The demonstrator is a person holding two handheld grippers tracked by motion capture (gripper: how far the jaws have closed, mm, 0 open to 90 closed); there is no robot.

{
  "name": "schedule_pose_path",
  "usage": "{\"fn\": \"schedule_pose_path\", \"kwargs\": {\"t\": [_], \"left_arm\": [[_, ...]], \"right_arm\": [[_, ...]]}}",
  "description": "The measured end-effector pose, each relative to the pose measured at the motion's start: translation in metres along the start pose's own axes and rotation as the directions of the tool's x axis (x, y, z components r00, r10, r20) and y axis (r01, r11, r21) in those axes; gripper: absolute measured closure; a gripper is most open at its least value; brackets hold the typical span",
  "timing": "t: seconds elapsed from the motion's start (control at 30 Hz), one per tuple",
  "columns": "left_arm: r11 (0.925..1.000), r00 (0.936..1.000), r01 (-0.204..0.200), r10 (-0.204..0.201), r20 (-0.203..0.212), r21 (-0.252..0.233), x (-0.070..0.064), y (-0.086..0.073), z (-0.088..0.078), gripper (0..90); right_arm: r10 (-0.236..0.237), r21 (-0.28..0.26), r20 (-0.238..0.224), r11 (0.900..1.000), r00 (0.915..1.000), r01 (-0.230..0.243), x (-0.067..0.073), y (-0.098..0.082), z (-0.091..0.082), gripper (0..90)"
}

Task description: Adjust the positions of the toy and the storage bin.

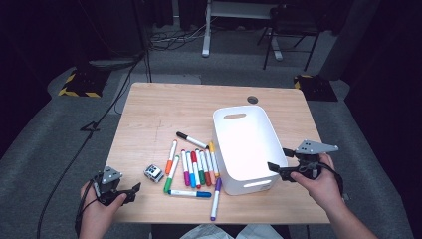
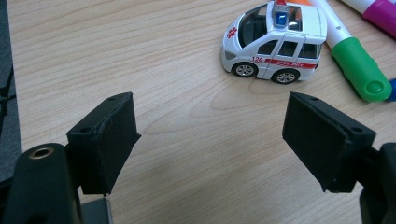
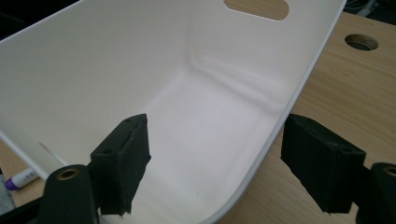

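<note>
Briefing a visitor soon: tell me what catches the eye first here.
A row of coloured markers lies mid-table beside a white bin, empty inside. A toy ambulance stands just ahead of the open left gripper; the open right gripper straddles the bin's rim.

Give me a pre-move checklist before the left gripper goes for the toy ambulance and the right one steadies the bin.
1. Left gripper open, nothing between the jaws: ok.
2. Toy ambulance upright on its wheels, ahead of the jaws: ok.
3. Room beside the ambulance: not ok, the green-capped marker lies close along its far side.
4. Right gripper open, jaws straddling the rim of the white bin: ok.
5. Bin inside free of things: ok for the part in view.
6. Jaw contact with the bin wall: cannot tell.
</note>
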State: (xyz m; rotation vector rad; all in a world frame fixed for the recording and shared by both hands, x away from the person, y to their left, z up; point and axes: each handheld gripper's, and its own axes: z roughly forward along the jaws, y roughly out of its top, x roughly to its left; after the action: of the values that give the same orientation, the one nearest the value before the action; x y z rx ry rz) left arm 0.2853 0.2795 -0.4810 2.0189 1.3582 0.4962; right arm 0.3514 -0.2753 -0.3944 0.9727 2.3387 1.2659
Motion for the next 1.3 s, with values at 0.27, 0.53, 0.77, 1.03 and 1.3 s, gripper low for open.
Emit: {"fn": "schedule_pose_path", "kwargs": {"t": [0.27, 0.53, 0.77, 1.03, 1.3], "left_arm": [[1.0, 1.0, -0.005, 0.005, 0.002, 0.004, 0.0, 0.0, 0.0, 18.3], [1.0, 1.0, -0.006, 0.006, 0.003, 0.005, 0.0, 0.0, 0.0, 18.3], [1.0, 1.0, -0.005, 0.005, 0.003, 0.003, 0.0, 0.0, 0.0, 18.2], [0.9999, 0.9999, -0.01, 0.01, 0.002, -0.005, -0.002, 0.002, 0.0, 18.3], [0.9995, 0.9994, -0.033, 0.033, 0.013, -0.001, -0.005, 0.008, 0.0, 18.6]], "right_arm": [[-0.022, 0.009, -0.013, 1.0, 0.9997, 0.022, 0.01, 0.0, 0.001, 23.6], [-0.025, 0.015, -0.04, 1.0, 0.9989, 0.026, 0.019, 0.002, 0.004, 21.5], [-0.013, 0.003, -0.051, 1.0, 0.9986, 0.013, 0.022, 0.002, 0.007, 21.0], [-0.019, -0.015, -0.054, 1.0, 0.9983, 0.018, 0.021, 0.003, 0.003, 22.2], [0.014, -0.057, -0.008, 0.998, 0.9999, -0.015, 0.008, 0.006, -0.019, 22.5]]}}
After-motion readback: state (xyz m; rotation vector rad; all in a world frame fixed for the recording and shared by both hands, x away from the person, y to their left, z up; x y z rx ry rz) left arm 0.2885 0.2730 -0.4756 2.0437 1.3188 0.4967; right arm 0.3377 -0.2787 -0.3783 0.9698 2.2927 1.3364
